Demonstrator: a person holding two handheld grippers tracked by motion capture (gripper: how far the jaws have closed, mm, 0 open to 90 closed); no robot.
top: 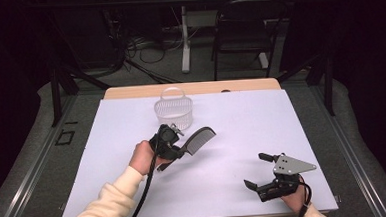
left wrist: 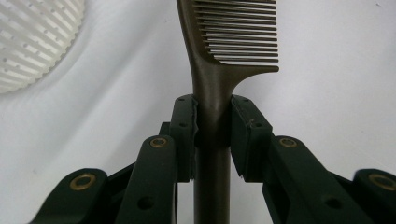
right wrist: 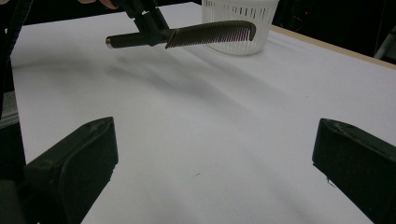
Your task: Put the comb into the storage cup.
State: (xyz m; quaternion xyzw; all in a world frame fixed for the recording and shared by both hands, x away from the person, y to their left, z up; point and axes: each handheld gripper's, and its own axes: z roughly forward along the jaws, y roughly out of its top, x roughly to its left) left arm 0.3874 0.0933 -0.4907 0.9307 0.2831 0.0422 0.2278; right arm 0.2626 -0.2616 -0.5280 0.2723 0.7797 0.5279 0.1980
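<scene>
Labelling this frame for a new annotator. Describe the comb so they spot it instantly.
On the white table, look just in front of the white slotted basket. The left gripper holds a dark comb by its handle, above the surface. It is the scene's lone toothed thing.

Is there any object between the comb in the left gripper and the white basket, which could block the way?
Nothing visible blocks it. The left gripper holds the comb by its handle, above the white sheet. The white basket stands just beyond, open at the top, though its arched handle crosses the opening.
</scene>
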